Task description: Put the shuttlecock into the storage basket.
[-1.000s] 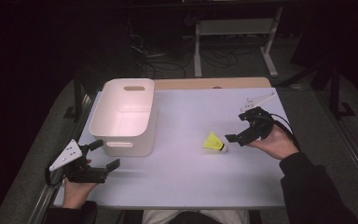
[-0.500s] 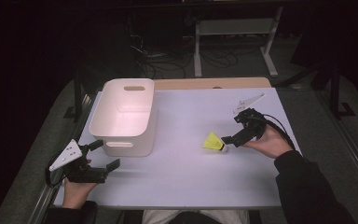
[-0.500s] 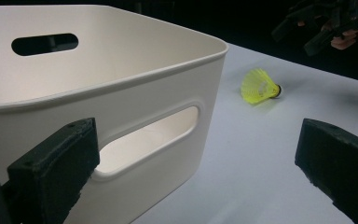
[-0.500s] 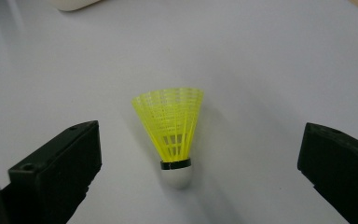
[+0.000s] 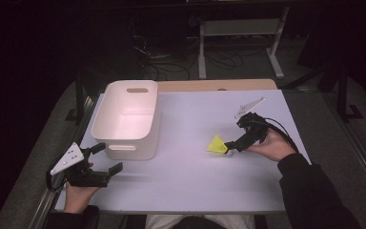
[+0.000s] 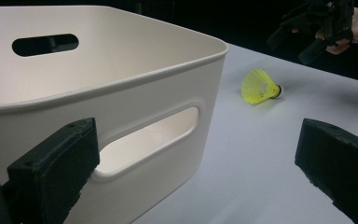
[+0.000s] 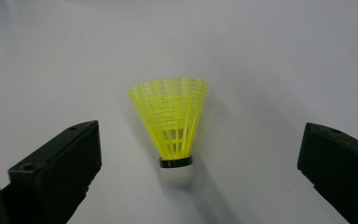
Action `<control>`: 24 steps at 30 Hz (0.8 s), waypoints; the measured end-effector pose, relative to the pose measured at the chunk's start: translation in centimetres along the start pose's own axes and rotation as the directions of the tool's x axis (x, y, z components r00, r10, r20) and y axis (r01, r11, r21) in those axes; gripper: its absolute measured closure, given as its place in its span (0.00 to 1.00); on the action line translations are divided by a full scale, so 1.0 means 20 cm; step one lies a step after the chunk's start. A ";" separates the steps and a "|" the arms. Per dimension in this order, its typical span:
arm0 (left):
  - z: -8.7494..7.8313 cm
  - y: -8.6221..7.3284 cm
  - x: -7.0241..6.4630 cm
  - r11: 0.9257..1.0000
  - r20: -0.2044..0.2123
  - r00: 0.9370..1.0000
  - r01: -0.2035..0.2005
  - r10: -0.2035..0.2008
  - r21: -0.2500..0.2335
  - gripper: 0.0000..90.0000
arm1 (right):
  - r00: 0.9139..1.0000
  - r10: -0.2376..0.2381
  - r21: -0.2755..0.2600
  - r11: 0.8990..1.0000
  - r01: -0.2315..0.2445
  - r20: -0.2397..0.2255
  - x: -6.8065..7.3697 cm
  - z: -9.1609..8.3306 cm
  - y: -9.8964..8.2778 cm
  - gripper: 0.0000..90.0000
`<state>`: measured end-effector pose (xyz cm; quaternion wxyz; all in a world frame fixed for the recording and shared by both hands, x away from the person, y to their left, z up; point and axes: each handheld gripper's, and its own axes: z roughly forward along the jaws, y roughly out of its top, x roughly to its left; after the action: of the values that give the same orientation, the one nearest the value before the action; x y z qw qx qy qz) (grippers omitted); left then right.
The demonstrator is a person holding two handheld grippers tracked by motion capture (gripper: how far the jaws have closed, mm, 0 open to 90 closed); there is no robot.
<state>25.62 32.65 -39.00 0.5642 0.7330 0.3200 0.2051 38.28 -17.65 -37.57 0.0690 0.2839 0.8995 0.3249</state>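
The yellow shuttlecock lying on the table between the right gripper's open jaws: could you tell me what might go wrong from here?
The shuttlecock lies on its side, cork toward the right gripper. Closing on the round cork might squirt it away; closing on the mesh skirt might crush it. The jaws stand wide, so an off-centre closure could roll it across the smooth table. The bin sits some way off, leaving room for a drop.

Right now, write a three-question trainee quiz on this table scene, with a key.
1. True or false: the right gripper is shut on the shuttlecock.
2. Which way does the shuttlecock's white cork point: A) toward the right gripper, B) toward the bin, C) straight up?
3. Fill in: the left gripper sits open next to the bin's ____ wall.

Key: 1. False; its jaws stand open on either side of it. 2. A. 3. Near, the one with the handle slot.
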 end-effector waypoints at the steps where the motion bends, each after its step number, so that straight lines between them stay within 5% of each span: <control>1: 0.00 0.00 0.00 1.000 0.000 1.000 0.000 0.000 0.000 0.00 | 1.000 -0.004 0.004 1.000 0.004 0.000 0.00 0.01 0.00 0.00; 24: 0.00 0.00 0.00 1.000 0.003 1.000 -0.001 0.001 -0.002 0.00 | 0.999 -0.006 0.072 0.997 0.009 -0.041 -0.03 0.11 -0.03 0.00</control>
<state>25.62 32.66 -38.98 0.5653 0.7328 0.3188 0.2045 39.14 -17.10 -39.74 0.0418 0.2761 0.9129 0.2979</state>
